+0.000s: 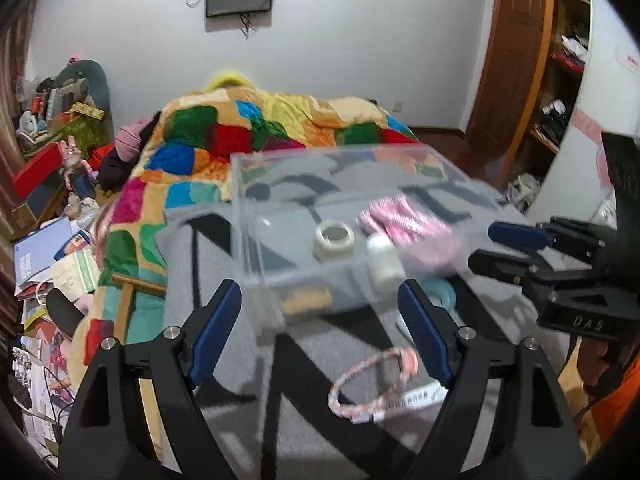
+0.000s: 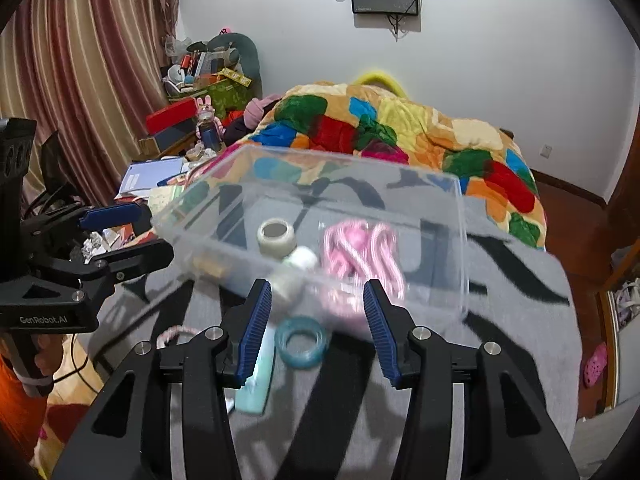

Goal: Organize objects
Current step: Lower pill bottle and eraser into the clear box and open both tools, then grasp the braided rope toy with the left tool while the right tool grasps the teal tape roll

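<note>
A clear plastic box (image 1: 240,184) (image 2: 456,216) stands on a grey blanket with black stripes. Inside lie a white tape roll (image 1: 335,239) (image 2: 276,237), a small white bottle (image 1: 383,261) (image 2: 298,264) and a bundle of pink rope (image 1: 404,222) (image 2: 362,252). In front of the box lie a pink braided loop with a tag (image 1: 368,384), a teal tape ring (image 2: 303,342) (image 1: 440,294) and a pale green tube (image 2: 256,380). My left gripper (image 1: 320,334) is open and empty before the box. My right gripper (image 2: 318,330) is open and empty above the teal ring.
A patchwork quilt (image 1: 256,120) (image 2: 392,128) covers the bed behind the box. Cluttered papers and boxes (image 1: 52,256) lie on the left. A wooden door and shelves (image 1: 520,60) stand on the right. Curtains (image 2: 80,60) hang at the left.
</note>
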Available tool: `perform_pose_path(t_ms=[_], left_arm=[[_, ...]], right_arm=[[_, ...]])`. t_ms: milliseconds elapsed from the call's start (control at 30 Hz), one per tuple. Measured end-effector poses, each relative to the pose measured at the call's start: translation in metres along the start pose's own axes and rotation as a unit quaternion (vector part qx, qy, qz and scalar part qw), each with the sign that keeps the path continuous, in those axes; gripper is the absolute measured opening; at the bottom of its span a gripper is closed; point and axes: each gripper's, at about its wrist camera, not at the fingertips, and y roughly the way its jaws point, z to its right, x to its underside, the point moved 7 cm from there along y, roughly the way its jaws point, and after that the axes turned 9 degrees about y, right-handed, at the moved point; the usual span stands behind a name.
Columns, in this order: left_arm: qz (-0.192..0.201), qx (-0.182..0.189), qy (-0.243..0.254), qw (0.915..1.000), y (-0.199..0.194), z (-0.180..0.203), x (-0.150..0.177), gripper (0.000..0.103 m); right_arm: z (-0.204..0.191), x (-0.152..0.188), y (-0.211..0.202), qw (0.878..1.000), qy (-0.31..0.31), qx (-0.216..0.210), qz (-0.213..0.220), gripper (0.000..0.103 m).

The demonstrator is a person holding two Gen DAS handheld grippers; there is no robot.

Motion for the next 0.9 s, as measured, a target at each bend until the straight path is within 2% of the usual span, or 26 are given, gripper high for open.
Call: perform_pose_path(t_ms=[133,200,267,367,533,600,667,733,833,900], left_arm=[[-0.032,0.011,0.018,0.9992,0.018,0.011,0.022,0.080],[-0.053,0.022,0.020,0.9982,0.028,0.015,0.035,0.075],[-0.069,0.029,0.023,0.9970,0.035,0.017,0.044,0.065],[-0.082,0.040,0.024,0.9955,0.043,0.020,0.057,0.061],[-0.068,0.046,0.028,0.9963,0.042,0.024,0.061,0.058],[-0.062,0.045,0.035,0.9964,0.042,0.028,0.062,0.053],[-0.059,0.048,0.046,0.9960,0.040,0.033,0.063,0.044],[-0.057,0.053,0.057,0.9954,0.038,0.038,0.064,0.040],[-0.053,0.057,0.065,0.9949,0.034,0.044,0.067,0.033],[-0.053,0.054,0.063,0.9952,0.033,0.045,0.068,0.022]], right_arm=[[0.007,0.017,0.010,1.000,0.014,-0.005,-0.024,0.045],[0.010,0.025,0.018,0.999,0.018,-0.006,-0.039,0.045],[0.012,0.030,0.025,0.999,0.021,-0.002,-0.048,0.045],[0.014,0.035,0.037,0.998,0.031,-0.005,-0.060,0.045],[0.006,0.039,0.050,0.997,0.028,-0.017,-0.073,0.045],[0.003,0.037,0.053,0.997,0.022,-0.012,-0.069,0.045],[0.000,0.037,0.053,0.998,0.018,-0.010,-0.067,0.045],[-0.001,0.037,0.053,0.998,0.016,-0.010,-0.065,0.044],[-0.001,0.039,0.052,0.998,0.013,-0.010,-0.063,0.035],[-0.001,0.040,0.050,0.998,0.011,-0.008,-0.059,0.035]])
